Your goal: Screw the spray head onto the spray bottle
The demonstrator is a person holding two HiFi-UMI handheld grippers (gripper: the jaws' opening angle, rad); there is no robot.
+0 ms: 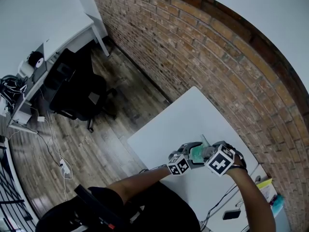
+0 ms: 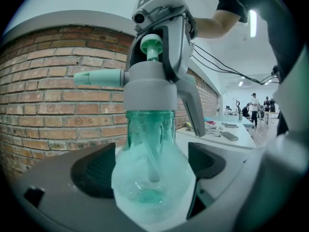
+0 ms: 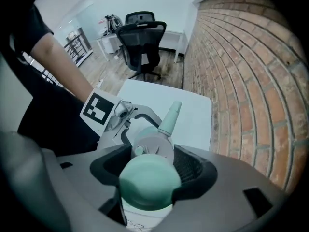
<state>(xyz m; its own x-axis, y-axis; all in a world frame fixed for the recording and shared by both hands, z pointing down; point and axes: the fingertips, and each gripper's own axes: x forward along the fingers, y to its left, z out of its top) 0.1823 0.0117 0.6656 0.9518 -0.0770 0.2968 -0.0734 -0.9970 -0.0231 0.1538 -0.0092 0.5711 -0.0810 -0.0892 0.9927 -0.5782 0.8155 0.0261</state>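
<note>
Nearest: the left tongs [image 2: 150, 166] are clamped on the belly of the see-through green plastic spray bottle [image 2: 159, 187]. Black ribbed pads press it from both sides. The bottle stands upright, w/ the thin dip tube [image 2: 150, 151] showing inside, and I can make out no liquid.

Directly on top, the grey plastic spray head w/ mint-green pump knob & nozzle [image 2: 149, 88] sits over the bottle neck. Its collar is down on the shoulder w/ no gap visible. How far the thread is wound can't be told.

The right tongs [image 3: 150, 164] come straight down from above & are closed on that head, one pad each side of the grey body, w/ the knob poking up btwn them.

In the head view both tongs meet over the white tabletop [image 1: 193, 115]. Whether the bottle base rests on it or hangs just above, can't tell. Beyond are the red brick wall [image 1: 203, 47], the wood plank floor [image 1: 96, 134], a black office chair [image 1: 77, 95] & a white desk [image 1: 48, 37] w/ cables, far off.

Prob. mid-tightening. What could go wrong from here:
- Cross-thread: if the head sits a bit tilted on the neck, more turning would jam it crooked.
- Bottle spin: the thin, smooth belly could slip round in the left pads, so the turn winds nothing.
- Squash: too hard a squeeze on the soft wall would dent it & tip the neck off-axis.
- Right pads sit on the rounded body, not a flat, so they could skid as torque builds.
- Nozzle or trigger could knock the left tongs as the head comes round.
</note>
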